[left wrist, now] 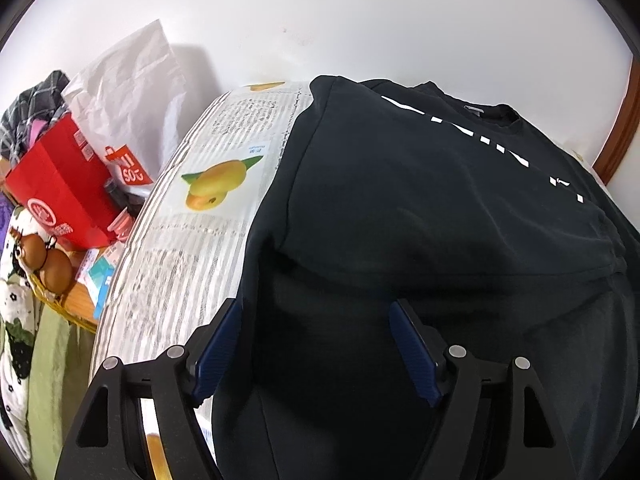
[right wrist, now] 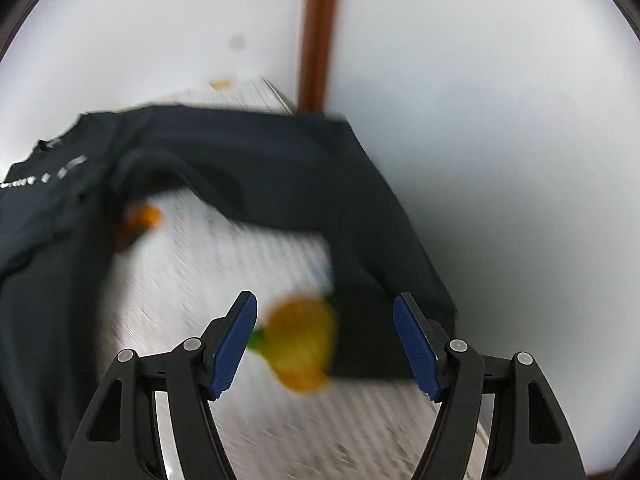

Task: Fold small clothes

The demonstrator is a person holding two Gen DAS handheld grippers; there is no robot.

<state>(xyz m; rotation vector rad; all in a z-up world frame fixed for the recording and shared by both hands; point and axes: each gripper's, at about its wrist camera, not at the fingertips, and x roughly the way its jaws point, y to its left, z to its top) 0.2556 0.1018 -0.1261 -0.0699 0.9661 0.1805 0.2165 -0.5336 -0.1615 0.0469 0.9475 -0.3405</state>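
A black T-shirt (left wrist: 432, 208) with white lettering lies on a table covered with a mango-print cloth (left wrist: 192, 216). Its left side is folded over the body. My left gripper (left wrist: 316, 312) is open and empty, just above the shirt's lower part. In the blurred right wrist view the shirt (right wrist: 256, 168) spreads across the cloth (right wrist: 224, 264), with a long sleeve (right wrist: 384, 280) running down toward the camera. My right gripper (right wrist: 325, 306) is open and empty, above the sleeve end and a printed mango.
Left of the table stand a red paper bag (left wrist: 60, 192), a white paper bag (left wrist: 132, 100), brown gourds (left wrist: 44, 260) in a basket and piled clothes (left wrist: 28, 112). A white wall (left wrist: 320, 16) is behind. A brown wooden frame (right wrist: 318, 36) stands at the table's far corner.
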